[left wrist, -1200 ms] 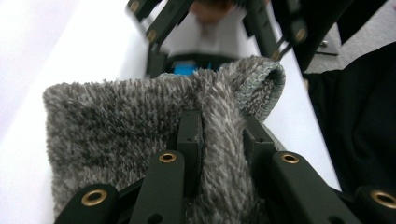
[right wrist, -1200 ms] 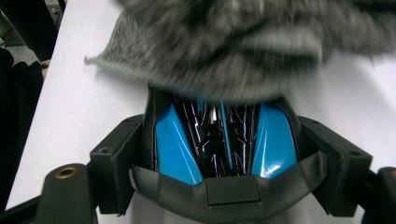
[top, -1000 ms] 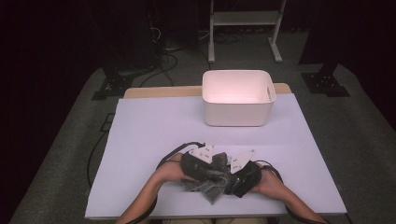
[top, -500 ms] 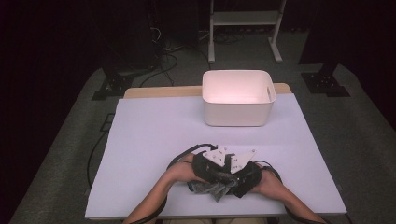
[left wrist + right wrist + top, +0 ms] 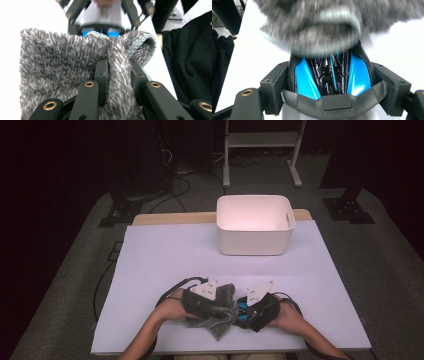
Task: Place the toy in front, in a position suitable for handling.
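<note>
both tongs meet over the near edge of the table (image 5: 150, 270), a little right of its middle. left gripper (image 5: 117, 75) has its jaws drawn narrow on a pinched ridge of a grey fuzzy sock (image 5: 62, 65), the knit squeezed up between the two black pads; the ribbed cuff curls at the far side, just under the other tool. in the high view the left gripper (image 5: 220, 307) sits on top of the sock (image 5: 220, 325), whose loose part hangs toward the near edge.

right gripper (image 5: 329, 72) clasps a glossy blue-and-black object (image 5: 329, 77), its jaws closed around both sides; what the object is i cannot tell. the sock (image 5: 312, 32) lies blurred just beyond it, at the object's far end. from above the blue shows between the two tools (image 5: 242, 310).

my reading: one tool steadies the hard piece while the other bunches the sock at its cuff to work it onto or off that piece.

a white bin (image 5: 255, 225) stands at the far edge, well apart.

no brand, label or writing is readable anywhere.
</note>
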Demonstrator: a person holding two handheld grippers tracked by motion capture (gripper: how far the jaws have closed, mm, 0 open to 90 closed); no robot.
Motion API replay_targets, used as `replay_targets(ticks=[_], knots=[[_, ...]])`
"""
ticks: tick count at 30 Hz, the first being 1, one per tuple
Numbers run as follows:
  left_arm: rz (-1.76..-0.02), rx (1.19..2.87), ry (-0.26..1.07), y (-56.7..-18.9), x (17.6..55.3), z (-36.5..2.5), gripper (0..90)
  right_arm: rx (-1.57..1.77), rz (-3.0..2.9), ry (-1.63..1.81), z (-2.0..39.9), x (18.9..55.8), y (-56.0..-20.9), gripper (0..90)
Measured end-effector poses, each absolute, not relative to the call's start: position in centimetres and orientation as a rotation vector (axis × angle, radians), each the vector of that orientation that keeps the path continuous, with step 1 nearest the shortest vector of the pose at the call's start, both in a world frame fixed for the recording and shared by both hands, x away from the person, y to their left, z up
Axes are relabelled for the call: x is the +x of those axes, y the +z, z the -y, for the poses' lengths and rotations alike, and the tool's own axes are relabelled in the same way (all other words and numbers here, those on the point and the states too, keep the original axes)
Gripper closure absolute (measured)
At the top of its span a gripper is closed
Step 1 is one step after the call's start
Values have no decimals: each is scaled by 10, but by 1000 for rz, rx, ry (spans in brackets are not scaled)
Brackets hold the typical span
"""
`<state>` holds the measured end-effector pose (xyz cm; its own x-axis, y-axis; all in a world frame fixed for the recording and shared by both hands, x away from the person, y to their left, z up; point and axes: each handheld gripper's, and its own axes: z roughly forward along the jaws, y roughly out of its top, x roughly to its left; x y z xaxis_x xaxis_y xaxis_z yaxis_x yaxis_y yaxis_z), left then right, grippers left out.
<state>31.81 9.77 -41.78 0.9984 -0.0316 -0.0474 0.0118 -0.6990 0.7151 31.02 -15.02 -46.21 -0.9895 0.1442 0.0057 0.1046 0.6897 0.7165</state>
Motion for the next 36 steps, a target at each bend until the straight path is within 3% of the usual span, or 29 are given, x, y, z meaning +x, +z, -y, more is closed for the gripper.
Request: replay_targets(ticks=[10, 14, 20, 29, 36], knots=[[-224, 2352, -53, -438, 324, -164, 733, 209, -2838, 1203, 151, 310, -462, 208], [-229, 2330, -69, -438, 324, -165, 734, 211, -2836, 1204, 151, 310, -463, 206], [-154, 2293, -87, -425, 330, -138, 736, 220, -2837, 1206, 151, 310, -463, 206], [46, 2356, -150, -417, 344, -47, 735, 217, -2833, 1203, 151, 310, -463, 206], [47, 2340, -190, -420, 347, -34, 735, 230, -2834, 1217, 151, 309, -463, 205]])
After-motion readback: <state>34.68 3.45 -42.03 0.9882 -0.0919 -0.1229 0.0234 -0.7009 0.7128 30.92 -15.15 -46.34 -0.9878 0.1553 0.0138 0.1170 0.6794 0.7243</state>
